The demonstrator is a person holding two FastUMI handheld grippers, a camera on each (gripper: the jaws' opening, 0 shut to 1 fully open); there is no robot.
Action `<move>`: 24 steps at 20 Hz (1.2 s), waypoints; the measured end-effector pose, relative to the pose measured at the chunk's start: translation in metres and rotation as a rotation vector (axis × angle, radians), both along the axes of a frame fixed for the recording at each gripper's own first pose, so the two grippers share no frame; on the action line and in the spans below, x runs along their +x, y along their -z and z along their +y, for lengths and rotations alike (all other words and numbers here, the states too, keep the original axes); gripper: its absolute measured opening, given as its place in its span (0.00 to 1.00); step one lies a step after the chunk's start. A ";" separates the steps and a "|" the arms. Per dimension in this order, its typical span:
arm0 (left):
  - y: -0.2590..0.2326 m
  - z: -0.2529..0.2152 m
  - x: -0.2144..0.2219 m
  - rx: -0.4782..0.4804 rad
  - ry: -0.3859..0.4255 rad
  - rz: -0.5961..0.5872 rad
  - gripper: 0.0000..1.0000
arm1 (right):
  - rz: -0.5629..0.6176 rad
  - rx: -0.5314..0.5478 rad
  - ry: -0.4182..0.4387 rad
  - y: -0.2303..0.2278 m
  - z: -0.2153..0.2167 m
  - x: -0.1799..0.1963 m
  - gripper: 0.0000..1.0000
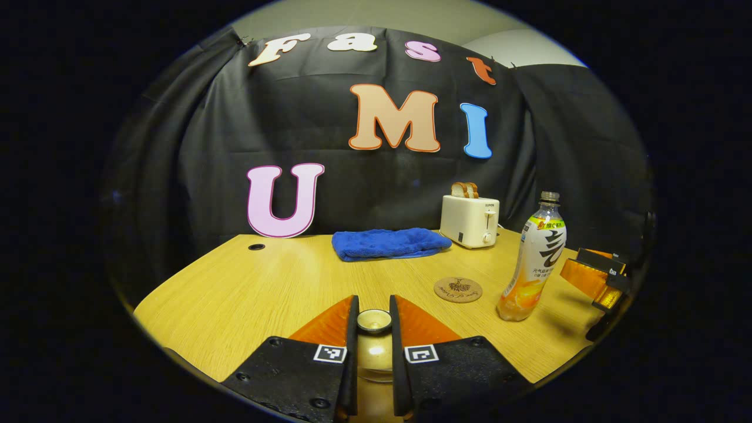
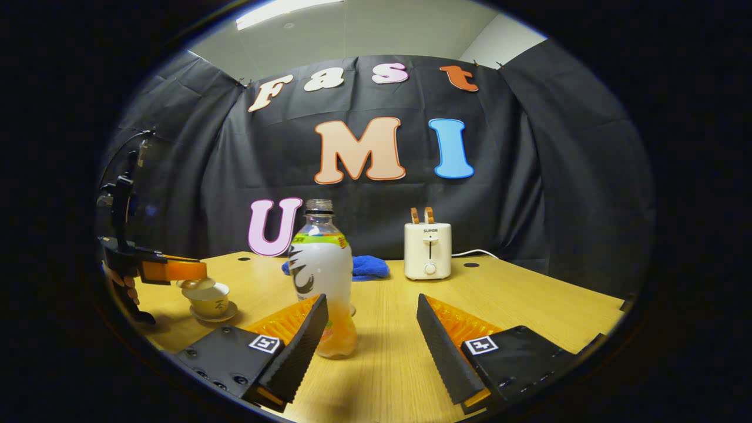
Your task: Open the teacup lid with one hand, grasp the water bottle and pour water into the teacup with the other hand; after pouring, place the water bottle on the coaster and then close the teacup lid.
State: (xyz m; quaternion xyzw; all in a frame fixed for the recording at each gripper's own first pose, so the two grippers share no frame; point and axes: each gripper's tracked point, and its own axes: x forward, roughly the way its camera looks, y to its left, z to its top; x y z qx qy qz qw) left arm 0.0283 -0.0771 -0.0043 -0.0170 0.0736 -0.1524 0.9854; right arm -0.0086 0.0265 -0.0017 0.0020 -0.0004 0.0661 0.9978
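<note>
In the left gripper view, the left tool (image 1: 373, 320) has its two fingers drawn close together on the round knob of the teacup lid (image 1: 374, 321), one finger pressing on each side. Below the knob, between the fingers, part of the pale teacup body shows. In the right gripper view the same tool (image 2: 197, 276) appears at the far left, held by a hand (image 2: 122, 281); the lid (image 2: 196, 284) sits in its fingertips just above the teacup (image 2: 210, 298), slightly lifted off the rim, and the cup stands on its saucer (image 2: 214, 315) on the wooden table (image 2: 529, 311).

The right tool (image 2: 370, 329) is spread wide, its fingers well apart and gripping nothing. The water bottle (image 2: 322, 276) stands upright on the table just ahead of the left finger, uncapped, with orange liquid in its lower part. In the left gripper view the bottle (image 1: 533, 258) stands to the right, with the round cork coaster (image 1: 458, 289) lying flat just beside it on the left, apart from it. The right tool (image 1: 596, 276) shows at the right edge there, near the bottle.

At the back of the table are a folded blue towel (image 1: 388, 242) and a cream toaster (image 1: 470, 220) holding bread slices.
</note>
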 end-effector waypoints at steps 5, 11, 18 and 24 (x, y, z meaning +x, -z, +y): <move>-0.010 0.015 -0.004 0.005 -0.024 -0.023 0.21 | 0.007 0.001 -0.059 0.002 0.020 -0.002 0.94; -0.019 0.034 -0.009 -0.015 -0.049 -0.038 0.21 | 0.015 0.002 -0.081 0.003 0.039 0.009 0.97; -0.022 0.051 -0.013 -0.020 -0.072 -0.044 0.21 | 0.072 -0.009 -0.086 0.015 0.055 0.033 0.97; -0.019 0.061 -0.017 -0.027 -0.080 -0.040 0.21 | 0.152 -0.024 -0.060 0.026 0.055 0.042 0.76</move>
